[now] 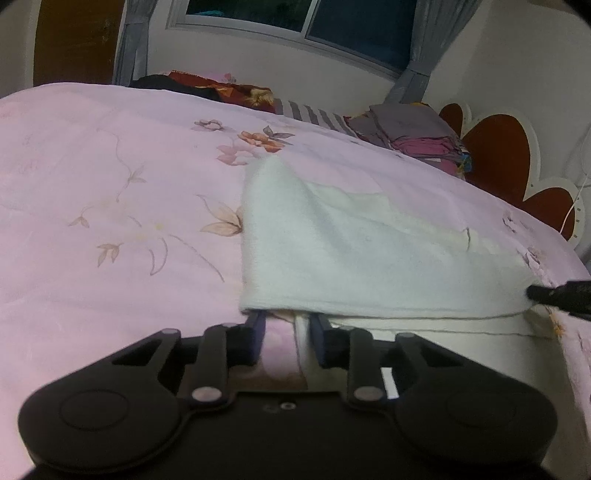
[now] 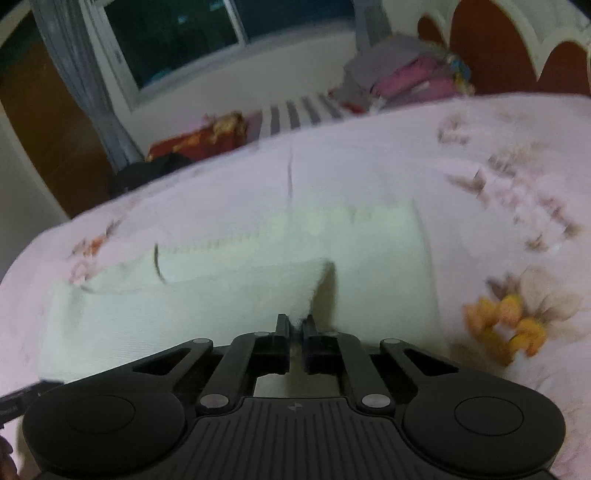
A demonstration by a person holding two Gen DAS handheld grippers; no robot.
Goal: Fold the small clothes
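A small white garment (image 1: 369, 251) lies partly folded on the pink flowered bedspread (image 1: 110, 184). My left gripper (image 1: 288, 317) is open, its fingertips tucked under the garment's near folded edge. In the right wrist view the garment (image 2: 229, 306) has a folded flap whose corner is pinched between the closed fingers of my right gripper (image 2: 295, 323). The right gripper's tip also shows at the right edge of the left wrist view (image 1: 561, 293), at the garment's right corner. The right wrist view is blurred.
A stack of folded clothes (image 1: 417, 129) lies at the far side of the bed by the red and white headboard (image 1: 498, 147). A red and dark blanket (image 1: 207, 86) lies under the window (image 1: 295, 22). A striped cloth (image 1: 314, 112) lies between them.
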